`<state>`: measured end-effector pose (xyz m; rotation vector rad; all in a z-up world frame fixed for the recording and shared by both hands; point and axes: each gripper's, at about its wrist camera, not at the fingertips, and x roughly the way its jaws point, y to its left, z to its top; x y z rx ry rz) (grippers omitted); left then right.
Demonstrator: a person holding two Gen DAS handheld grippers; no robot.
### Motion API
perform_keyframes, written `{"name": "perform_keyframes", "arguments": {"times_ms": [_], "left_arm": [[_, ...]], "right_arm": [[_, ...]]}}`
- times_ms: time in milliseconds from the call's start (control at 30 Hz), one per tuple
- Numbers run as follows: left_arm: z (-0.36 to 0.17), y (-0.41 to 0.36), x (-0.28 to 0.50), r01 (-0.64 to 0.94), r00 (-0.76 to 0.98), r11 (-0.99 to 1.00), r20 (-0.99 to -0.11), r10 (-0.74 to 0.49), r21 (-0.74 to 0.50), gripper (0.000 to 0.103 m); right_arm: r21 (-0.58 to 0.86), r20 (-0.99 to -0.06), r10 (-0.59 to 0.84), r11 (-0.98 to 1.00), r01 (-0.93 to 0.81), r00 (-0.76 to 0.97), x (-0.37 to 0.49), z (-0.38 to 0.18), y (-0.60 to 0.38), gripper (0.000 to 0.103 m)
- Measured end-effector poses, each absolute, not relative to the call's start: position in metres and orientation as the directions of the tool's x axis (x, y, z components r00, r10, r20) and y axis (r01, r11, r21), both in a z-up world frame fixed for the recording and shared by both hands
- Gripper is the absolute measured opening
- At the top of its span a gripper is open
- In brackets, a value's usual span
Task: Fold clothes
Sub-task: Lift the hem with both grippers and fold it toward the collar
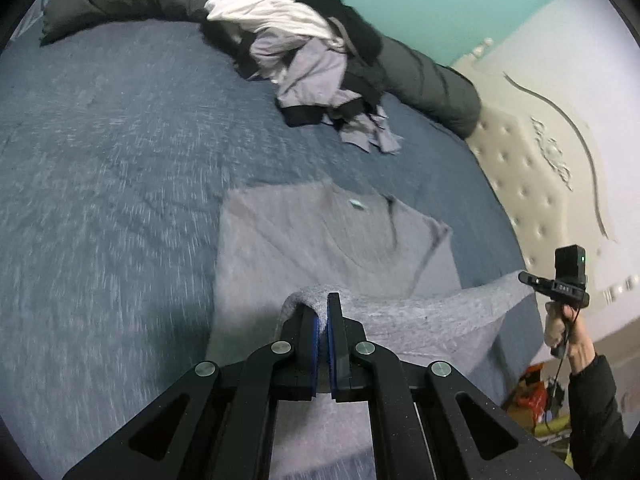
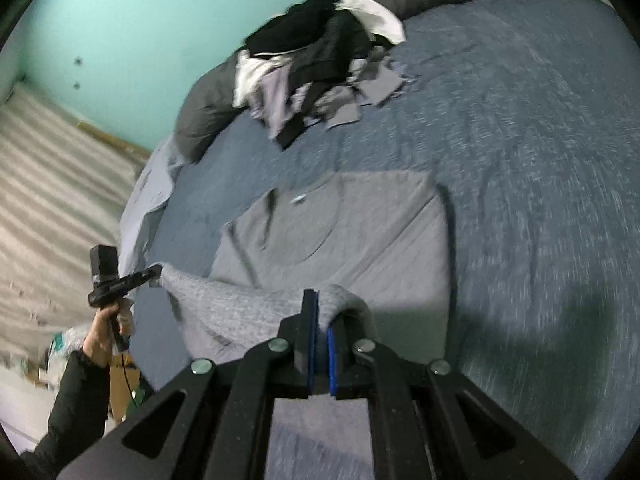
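Grey garment [image 1: 320, 240] spread flat on blue bedspread [image 1: 120, 160], collar end away from the cameras, near hem lifted off the bed. Small pale label [image 1: 355, 203] at the inside neckline, too blurred to read. Left gripper [image 1: 323, 304] clamped on one corner of the raised hem, blue pads pressed together with grey knit bunched over the fingertips. Right gripper [image 2: 320, 304] likewise closed on the other hem corner, fabric draped over its right finger. Hem stretched in a sagging band between the two grippers, above the flat body of the garment. Right gripper seen from the left wrist view [image 1: 532, 278] with a dark-sleeved hand [image 1: 564, 324] below it, white characters on its body illegible. Pile of unfolded clothes [image 1: 304, 52], white, lilac and black, at the far side of the bed against a dark grey rolled duvet [image 1: 420, 76]. Cream tufted headboard [image 1: 532, 168] with raised ornamental script, unreadable, beside a turquoise wall [image 2: 120, 40].
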<state>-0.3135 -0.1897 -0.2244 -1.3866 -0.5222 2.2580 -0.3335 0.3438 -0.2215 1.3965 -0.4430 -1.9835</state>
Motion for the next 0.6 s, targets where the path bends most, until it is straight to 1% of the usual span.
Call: {"name": "perform_keyframes", "arguments": {"times_ms": [200,400,500,533,600], "left_arm": [[-0.271,-0.187,-0.372,-0.102,-0.402,-0.839,-0.749,0.526,-0.534,0.003],[-0.319,-0.187,-0.396,-0.017,-0.397,-0.845,-0.772,0.496,-0.534,0.005],[-0.324,-0.186,-0.394,-0.015,-0.404,-0.850,-0.774,0.487,-0.527,0.005],[-0.322,-0.186,-0.392,-0.019,-0.411,-0.851,-0.772,0.485,-0.525,0.006],[-0.313,-0.188,-0.387,-0.031,-0.437,-0.852,-0.760,0.482,-0.523,0.009]], "right_arm": [[0.575,-0.744,-0.630,-0.773,0.266,-0.224,-0.390,-0.263,0.336,0.004],[0.509,-0.802,-0.554,-0.829,0.230,-0.223,-0.414,-0.307,0.323,0.004],[0.512,-0.796,-0.549,-0.835,0.201,-0.255,-0.415,-0.312,0.327,0.004],[0.514,-0.787,-0.556,-0.830,0.215,-0.267,-0.412,-0.307,0.327,0.005],[0.518,-0.768,-0.571,-0.820,0.244,-0.290,-0.407,-0.298,0.329,0.006]]}}
